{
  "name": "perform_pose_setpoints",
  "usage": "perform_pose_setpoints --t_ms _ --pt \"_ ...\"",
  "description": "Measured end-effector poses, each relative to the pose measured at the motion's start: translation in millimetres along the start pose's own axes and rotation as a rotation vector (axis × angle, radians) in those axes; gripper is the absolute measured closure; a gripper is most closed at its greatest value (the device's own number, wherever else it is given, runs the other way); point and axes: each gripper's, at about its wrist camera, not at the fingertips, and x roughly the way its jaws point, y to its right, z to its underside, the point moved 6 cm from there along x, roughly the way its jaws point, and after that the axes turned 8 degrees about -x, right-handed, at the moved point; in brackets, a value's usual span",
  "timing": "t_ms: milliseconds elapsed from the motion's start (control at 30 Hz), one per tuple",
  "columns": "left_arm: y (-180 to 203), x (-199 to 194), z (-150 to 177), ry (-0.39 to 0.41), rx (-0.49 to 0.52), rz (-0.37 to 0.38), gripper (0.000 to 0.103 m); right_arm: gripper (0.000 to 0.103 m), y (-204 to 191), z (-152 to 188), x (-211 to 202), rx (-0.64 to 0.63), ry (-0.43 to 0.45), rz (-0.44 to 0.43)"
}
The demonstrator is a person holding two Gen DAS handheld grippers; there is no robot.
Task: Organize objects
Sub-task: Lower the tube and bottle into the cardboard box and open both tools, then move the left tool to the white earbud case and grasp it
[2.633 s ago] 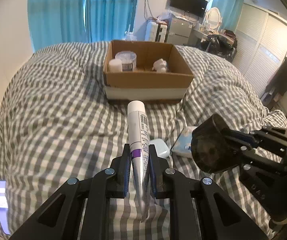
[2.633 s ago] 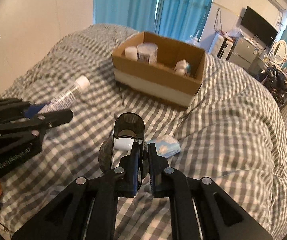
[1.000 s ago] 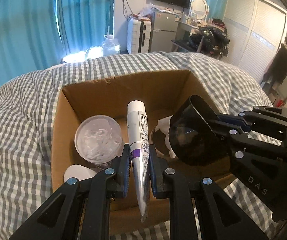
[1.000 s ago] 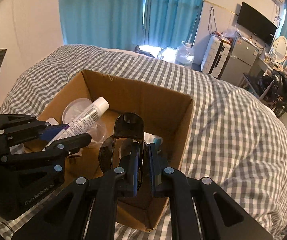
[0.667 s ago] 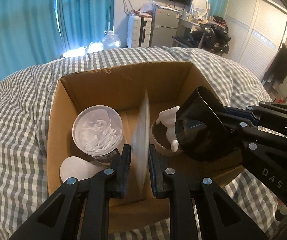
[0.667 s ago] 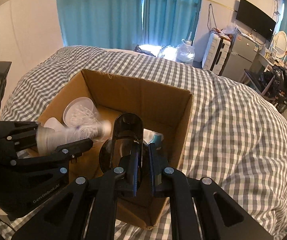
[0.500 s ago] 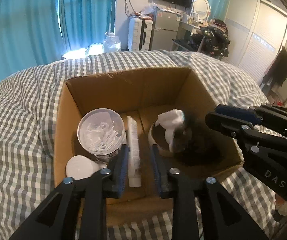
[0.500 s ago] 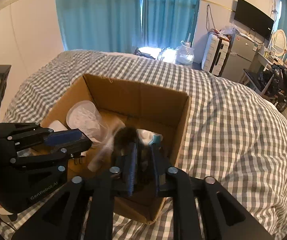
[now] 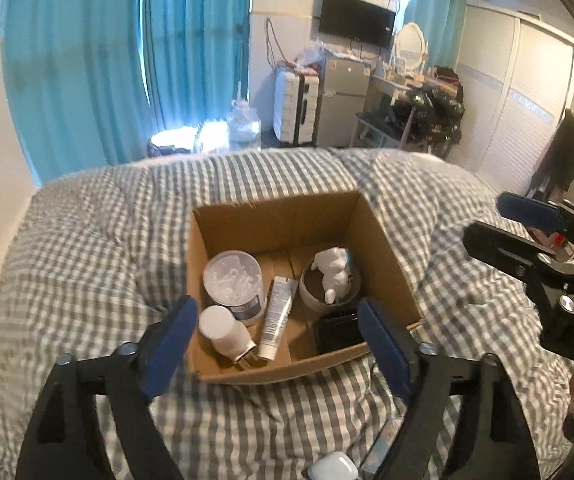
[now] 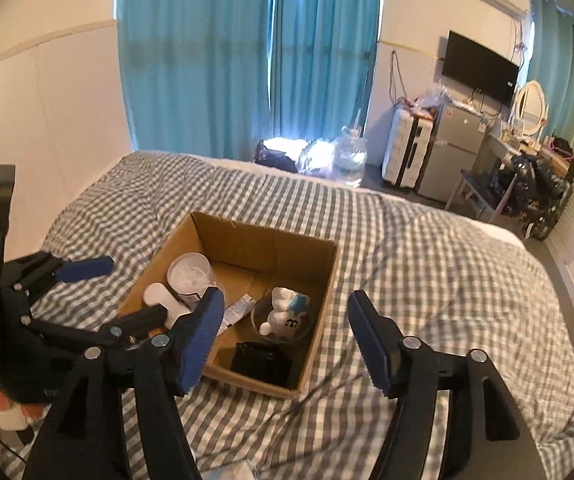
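Where gingham bedding [image 9: 87, 264] spreads | cardboard box [image 9: 383, 264] | teal curtains [image 10: 207, 60]

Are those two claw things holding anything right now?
No. The left gripper and right gripper are both open and empty; the tube lies in the cardboard box.

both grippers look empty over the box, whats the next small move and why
Probably draw the left gripper back toward the small white case on the checked bedspread. Both it and the right gripper are open and empty, the tube and dark cup lie in the cardboard box, and that case remains outside.
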Motion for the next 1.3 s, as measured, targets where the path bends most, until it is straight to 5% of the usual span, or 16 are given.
perform_pose_setpoints --t_ms 300,567,833,1300 --pt "-5.0 -83.8 -9.8 0.118 -0.016 -0.058 0.003 0.006 2.9 -8.5 -94.1 -0.027 0.096 0.096" --pt "-12.5 -106.0 22.2 0.116 -0.016 -0.119 0.0 0.003 11.9 10.7 -124.1 -0.003 0.116 0.094" --pt "-21.5 -73.4 82.1 0.033 -0.093 -0.141 0.0 0.003 -4.6 73.2 -88.0 -0.021 0.01 0.063" --pt "-6.0 14.3 172.1 -0.19 -0.047 -0.114 0.0 0.003 -41.2 176.2 -1.1 -0.112 -0.196 -0.018"
